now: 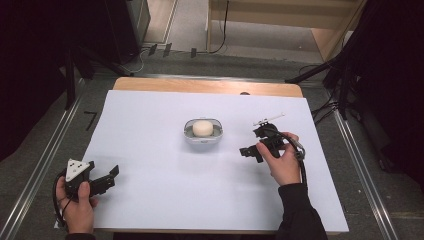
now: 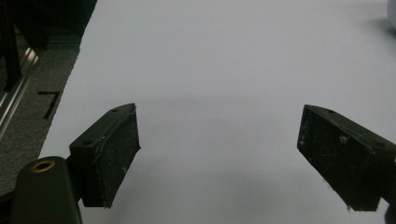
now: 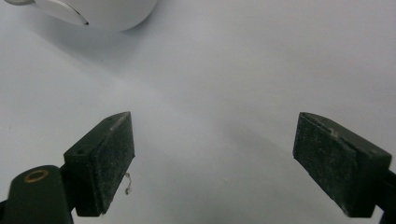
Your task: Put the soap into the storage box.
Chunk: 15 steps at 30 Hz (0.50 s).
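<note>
A small grey-white bowl (image 1: 189, 134) sits mid-table on the white sheet (image 1: 150, 165) and holds a round cream ball (image 1: 202, 128). To the right of the bowl, a hand holds my right gripper (image 1: 253, 142) with its jaws pointing left at the bowl, open and empty. In the right gripper view the right gripper (image 3: 212, 158) hangs over bare sheet, and the bowl's white wall (image 3: 107, 11) shows at the top left. My left gripper (image 1: 108, 180) rests open at the sheet's front left corner. In the left gripper view the left gripper (image 2: 219, 154) has nothing between its jaws.
The wooden table edge (image 1: 205, 86) runs along the back of the sheet. Metal rails (image 1: 45, 155) flank the table on the floor, and black stands (image 1: 345, 85) rise at the back right and back left. A black tape mark (image 1: 91, 119) lies left of the sheet.
</note>
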Motion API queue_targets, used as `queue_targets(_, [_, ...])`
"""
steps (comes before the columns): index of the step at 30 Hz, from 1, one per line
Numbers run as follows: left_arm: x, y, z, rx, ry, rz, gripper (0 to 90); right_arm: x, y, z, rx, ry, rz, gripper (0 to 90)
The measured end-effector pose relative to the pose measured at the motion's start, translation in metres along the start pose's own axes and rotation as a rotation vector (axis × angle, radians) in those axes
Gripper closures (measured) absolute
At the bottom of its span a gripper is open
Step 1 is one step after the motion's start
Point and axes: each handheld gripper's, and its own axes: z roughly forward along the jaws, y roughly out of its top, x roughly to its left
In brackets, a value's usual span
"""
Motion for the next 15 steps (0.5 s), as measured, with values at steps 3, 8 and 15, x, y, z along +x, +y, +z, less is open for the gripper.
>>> queue_targets(3, [0.000,0.000,0.000,0.001,0.000,-0.001,13.9,-0.004,-0.006,-0.002,-0.002,0.000,0.003,13.5])
queue_targets(8, [0.000,0.000,0.000,0.002,0.000,0.000,13.9,-0.010,-0.013,-0.005,-0.013,-0.001,0.019,13.5])
queue_targets(15, [0.000,0.000,0.000,0.003,0.001,0.002,13.9,-0.019,-0.026,-0.009,-0.035,0.003,0.030,13.6])
